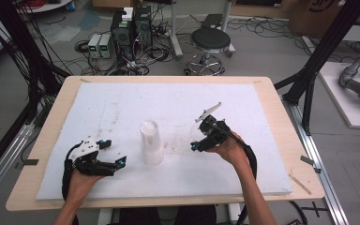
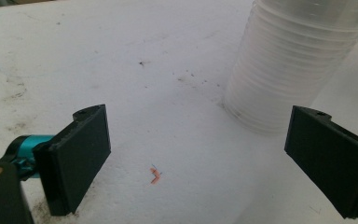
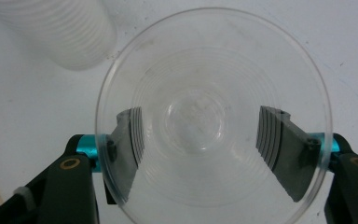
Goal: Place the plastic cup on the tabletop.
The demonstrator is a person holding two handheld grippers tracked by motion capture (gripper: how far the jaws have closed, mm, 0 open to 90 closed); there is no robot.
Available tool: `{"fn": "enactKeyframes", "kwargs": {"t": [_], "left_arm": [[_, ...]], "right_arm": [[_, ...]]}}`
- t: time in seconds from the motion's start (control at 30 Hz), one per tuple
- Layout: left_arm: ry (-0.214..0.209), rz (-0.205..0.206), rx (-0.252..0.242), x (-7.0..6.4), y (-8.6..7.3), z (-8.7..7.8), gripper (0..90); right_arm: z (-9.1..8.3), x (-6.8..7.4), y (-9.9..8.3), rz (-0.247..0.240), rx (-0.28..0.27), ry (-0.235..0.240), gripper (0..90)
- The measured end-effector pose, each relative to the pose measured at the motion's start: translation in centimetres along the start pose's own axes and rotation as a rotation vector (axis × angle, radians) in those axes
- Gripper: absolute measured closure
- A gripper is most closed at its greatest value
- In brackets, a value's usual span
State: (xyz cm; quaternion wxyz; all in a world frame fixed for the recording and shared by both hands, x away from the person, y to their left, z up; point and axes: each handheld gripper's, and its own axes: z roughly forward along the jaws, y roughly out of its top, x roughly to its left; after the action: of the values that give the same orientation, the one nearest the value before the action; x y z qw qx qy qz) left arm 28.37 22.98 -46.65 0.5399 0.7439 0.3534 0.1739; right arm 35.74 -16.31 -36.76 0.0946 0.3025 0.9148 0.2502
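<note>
A tall stack of clear plastic cups (image 1: 151, 143) stands upright in the middle of the white foam board (image 1: 122, 103). My right gripper (image 1: 195, 139) is just right of the stack, held by a hand. In the right gripper view a single clear cup (image 3: 205, 56) faces the camera mouth-first. The right gripper (image 3: 200, 112) has a jaw against each side of its wall, seen through the plastic. The stack (image 3: 60, 32) is at the upper left there. My left gripper (image 1: 114, 152) rests low on the board, left of the stack. Its jaws stand wide apart around nothing (image 2: 200, 114), with the stack (image 2: 293, 60) ahead to the right.
The foam board lies on a wooden table (image 1: 281, 140). A small orange mark (image 2: 155, 175) is on the foam between the left jaws. Beyond the table's far edge are a black stool (image 1: 210, 41), computer towers (image 1: 131, 28) and cables on the floor.
</note>
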Motion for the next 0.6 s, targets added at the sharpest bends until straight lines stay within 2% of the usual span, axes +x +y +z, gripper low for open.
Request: {"fn": "enactKeyframes", "kwargs": {"t": [0.2,0.43,0.53,0.6], "left_arm": [[0.002,-0.005,0.002,0.1,0.0,0.0,6.8],[0.005,-0.01,0.006,0.1,0.0,0.1,6.9],[0.004,-0.012,0.004,0.1,0.0,0.0,6.8],[0.004,-0.014,0.004,0.1,0.0,0.0,6.9]], "right_arm": [[0.9,0.1,0.1,-0.017,0.025,0.004,31.9],[2.0,0.2,0.3,-0.018,0.079,-0.018,31.9],[2.4,0.2,0.3,-0.017,0.073,-0.026,31.9],[2.5,0.2,0.1,-0.006,0.049,-0.023,32.0]]}}
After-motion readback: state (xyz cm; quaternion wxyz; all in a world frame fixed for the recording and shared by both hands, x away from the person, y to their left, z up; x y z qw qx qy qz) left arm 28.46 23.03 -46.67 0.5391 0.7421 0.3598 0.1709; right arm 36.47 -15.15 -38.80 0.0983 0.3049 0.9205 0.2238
